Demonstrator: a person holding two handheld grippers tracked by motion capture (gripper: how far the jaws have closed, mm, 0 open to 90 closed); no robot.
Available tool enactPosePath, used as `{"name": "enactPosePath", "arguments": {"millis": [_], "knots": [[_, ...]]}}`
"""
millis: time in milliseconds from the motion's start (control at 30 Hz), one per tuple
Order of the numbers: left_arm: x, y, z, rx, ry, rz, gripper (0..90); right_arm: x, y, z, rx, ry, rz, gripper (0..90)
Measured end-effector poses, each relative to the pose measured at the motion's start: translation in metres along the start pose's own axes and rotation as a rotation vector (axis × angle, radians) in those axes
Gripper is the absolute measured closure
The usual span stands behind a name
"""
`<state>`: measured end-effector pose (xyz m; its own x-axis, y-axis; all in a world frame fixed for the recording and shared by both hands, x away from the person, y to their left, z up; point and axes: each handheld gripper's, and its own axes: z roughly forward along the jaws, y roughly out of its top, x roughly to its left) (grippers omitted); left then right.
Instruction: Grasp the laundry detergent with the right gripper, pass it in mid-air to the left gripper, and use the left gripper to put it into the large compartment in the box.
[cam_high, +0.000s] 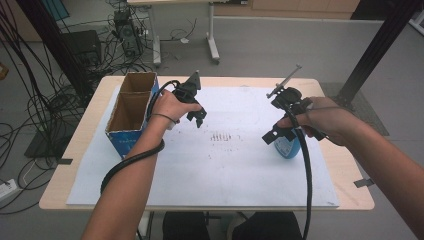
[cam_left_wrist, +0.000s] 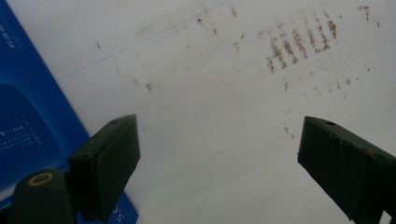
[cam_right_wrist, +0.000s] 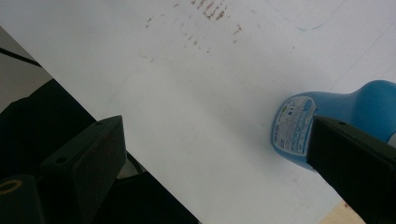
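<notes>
A blue bottle (cam_high: 288, 146) with a white label lies on its side on the white sheet (cam_high: 220, 165) at the right; its base (cam_right_wrist: 292, 126) faces the right gripper's camera. My right gripper (cam_high: 276, 134) hovers just above it, open, with the bottle (cam_right_wrist: 359, 102) beside its right finger, outside the gap. An open cardboard box (cam_high: 131, 102) with blue sides stands at the table's left. My left gripper (cam_high: 197, 119) hangs open over the sheet just right of the box (cam_left_wrist: 28, 116), with nothing between its fingers.
Brown smudge marks (cam_high: 221, 136) dot the sheet's middle. The wooden table (cam_high: 350, 165) shows round the sheet. Beyond it are cables (cam_high: 30, 90), a dark post (cam_high: 375, 50) and another table's legs (cam_high: 212, 47) on the grey floor.
</notes>
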<state>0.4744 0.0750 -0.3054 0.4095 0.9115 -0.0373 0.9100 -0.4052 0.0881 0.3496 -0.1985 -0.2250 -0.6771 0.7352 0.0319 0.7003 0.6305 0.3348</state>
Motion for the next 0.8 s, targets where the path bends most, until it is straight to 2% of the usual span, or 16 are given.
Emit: {"name": "enactPosePath", "arguments": {"millis": [367,800], "knots": [[-0.0002,0.0005,0.0018,0.003,0.002,0.005,13.2,0.0004,-0.0012,0.0021,-0.001,-0.001,0.002,4.6],[-0.0035,-0.001,0.0041,0.004,-0.001,0.008,13.0,-0.0001,-0.0049,-0.0038,-0.007,-0.01,-0.006,4.6]]}}
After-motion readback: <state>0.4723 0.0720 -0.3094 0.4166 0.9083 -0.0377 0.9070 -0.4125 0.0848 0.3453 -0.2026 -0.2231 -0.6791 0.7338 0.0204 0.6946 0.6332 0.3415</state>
